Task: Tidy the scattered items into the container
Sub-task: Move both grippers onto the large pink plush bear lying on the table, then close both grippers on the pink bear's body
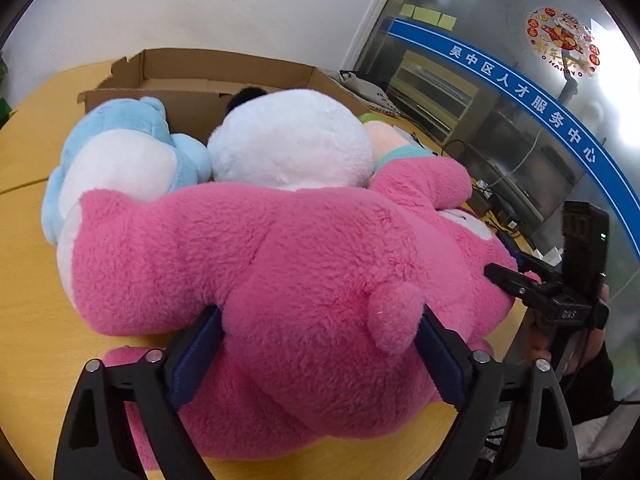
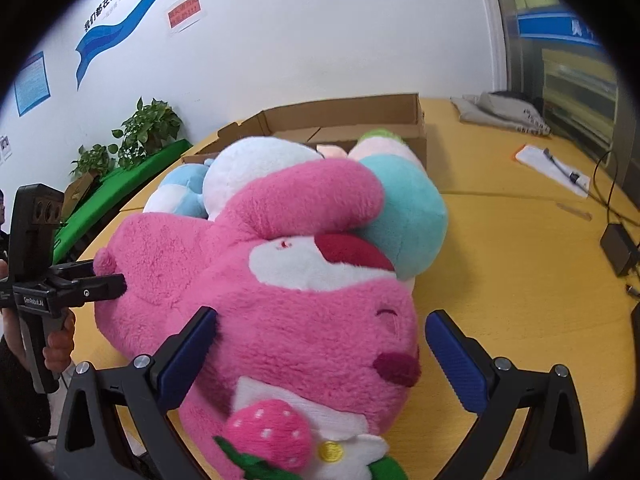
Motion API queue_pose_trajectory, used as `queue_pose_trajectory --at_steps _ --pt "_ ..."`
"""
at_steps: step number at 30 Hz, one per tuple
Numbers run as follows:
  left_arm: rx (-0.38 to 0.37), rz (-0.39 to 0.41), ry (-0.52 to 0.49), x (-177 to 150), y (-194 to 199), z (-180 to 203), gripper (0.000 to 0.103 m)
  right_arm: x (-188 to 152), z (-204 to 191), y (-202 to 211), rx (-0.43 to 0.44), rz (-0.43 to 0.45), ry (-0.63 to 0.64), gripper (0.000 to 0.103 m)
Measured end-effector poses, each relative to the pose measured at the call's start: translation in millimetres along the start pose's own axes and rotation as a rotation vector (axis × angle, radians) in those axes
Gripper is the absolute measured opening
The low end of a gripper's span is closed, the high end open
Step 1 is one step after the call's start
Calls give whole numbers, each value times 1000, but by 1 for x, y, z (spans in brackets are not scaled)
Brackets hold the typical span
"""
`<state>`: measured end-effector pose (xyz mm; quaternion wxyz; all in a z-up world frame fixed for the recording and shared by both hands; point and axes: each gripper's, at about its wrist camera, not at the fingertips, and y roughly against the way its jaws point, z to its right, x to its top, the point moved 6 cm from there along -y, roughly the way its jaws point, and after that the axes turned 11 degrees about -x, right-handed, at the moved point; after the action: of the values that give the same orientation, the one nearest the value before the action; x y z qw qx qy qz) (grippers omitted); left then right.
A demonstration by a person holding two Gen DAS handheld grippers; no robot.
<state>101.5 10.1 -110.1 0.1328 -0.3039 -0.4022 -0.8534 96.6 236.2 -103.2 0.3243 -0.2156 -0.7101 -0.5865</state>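
A big pink plush bear (image 1: 280,280) lies on the yellow table (image 1: 24,288), in front of an open cardboard box (image 1: 192,76). My left gripper (image 1: 320,344) has its jaws pressed into the bear's rear end, by its small tail. My right gripper (image 2: 320,344) is open around the bear's head (image 2: 304,320); the left pad touches the fur and the right pad stands clear. A blue plush (image 1: 120,152), a white plush (image 1: 292,140) and a teal-and-pink plush (image 2: 404,216) lie between the bear and the box (image 2: 344,120).
A grey cloth (image 2: 500,112), a paper pad with a pen (image 2: 556,168) and a black adapter with cables (image 2: 618,248) lie on the table's right side (image 2: 520,280). Potted plants (image 2: 148,128) stand at the left wall. A glass partition (image 1: 520,120) is on the right.
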Motion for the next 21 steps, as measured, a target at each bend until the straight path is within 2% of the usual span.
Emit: queue_pose_trajectory --at_steps 3,8,10,11,13,17,21 --pt "-12 -7 6 1 2 2 82 -5 7 -12 60 -41 -81 102" --pt "-9 2 7 -1 6 5 73 -4 -2 -16 47 -33 -30 101" --pt "2 13 -4 -2 11 11 67 -1 -8 -10 53 -23 2 87" --pt "4 19 -8 -3 14 14 63 0 -11 -4 51 -10 20 85" --pt "8 19 -4 -6 20 17 62 -1 -14 5 52 3 33 76" --pt "12 13 9 -15 29 24 58 -4 -18 20 66 25 28 71" --pt "23 57 -8 -11 54 37 56 7 -28 47 69 86 50 71"
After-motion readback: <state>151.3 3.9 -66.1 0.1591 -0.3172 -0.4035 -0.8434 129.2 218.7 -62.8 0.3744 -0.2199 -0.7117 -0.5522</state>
